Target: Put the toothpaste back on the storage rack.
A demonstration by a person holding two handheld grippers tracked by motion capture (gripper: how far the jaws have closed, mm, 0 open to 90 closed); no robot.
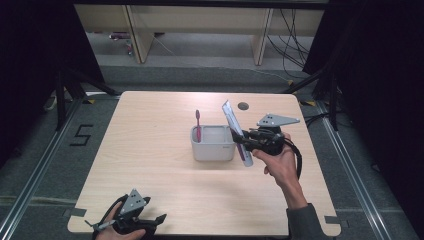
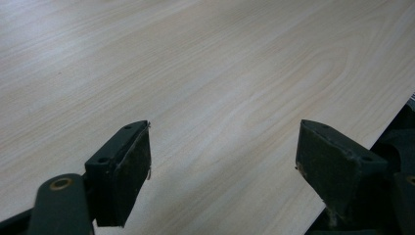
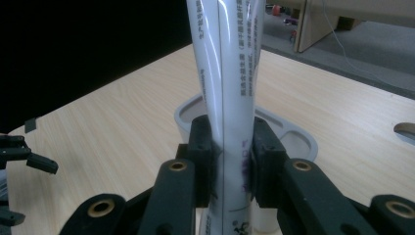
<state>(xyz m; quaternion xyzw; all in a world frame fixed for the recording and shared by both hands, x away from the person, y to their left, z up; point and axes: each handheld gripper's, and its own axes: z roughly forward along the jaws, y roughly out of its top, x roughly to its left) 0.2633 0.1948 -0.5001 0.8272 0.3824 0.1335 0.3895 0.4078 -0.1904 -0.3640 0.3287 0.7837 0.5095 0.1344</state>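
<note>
Tube: a white toothpaste tube [image 1: 235, 131] with purple print, held tilted just at the right wall of the holder, upper end leaning back and left, lower end hanging beside the holder's front right corner; the right gripper view [image 3: 230, 88] shows it running up between the jaws with small printed text down its side.
Right gripper: the right gripper [image 1: 246, 142] has its jaws closed on the tube's lower half, pads pressed against both sides of it; a hand [image 1: 280, 162] holds it from the right, sleeve at the wrist.
Holder: a pale grey rectangular holder [image 1: 212, 149] stands near the middle of the counter; its rounded rim [image 3: 188, 108] shows behind the tube in the right gripper view.
Toothbrush: a pink toothbrush [image 1: 198, 125] stands upright in the holder's left end.
Left gripper: the left gripper [image 1: 150, 222] rests at the near left edge of the counter, well apart from the holder, jaws spread wide with nothing between them; in the left gripper view [image 2: 222, 161] bare wood shows in the gap.
Counter: light wood counter [image 1: 150, 150] with rounded corners and a small dark round hole [image 1: 243, 106] near the far edge.
Floor: grey floor with a "5" marking [image 1: 81, 135] to the left of the counter.
</note>
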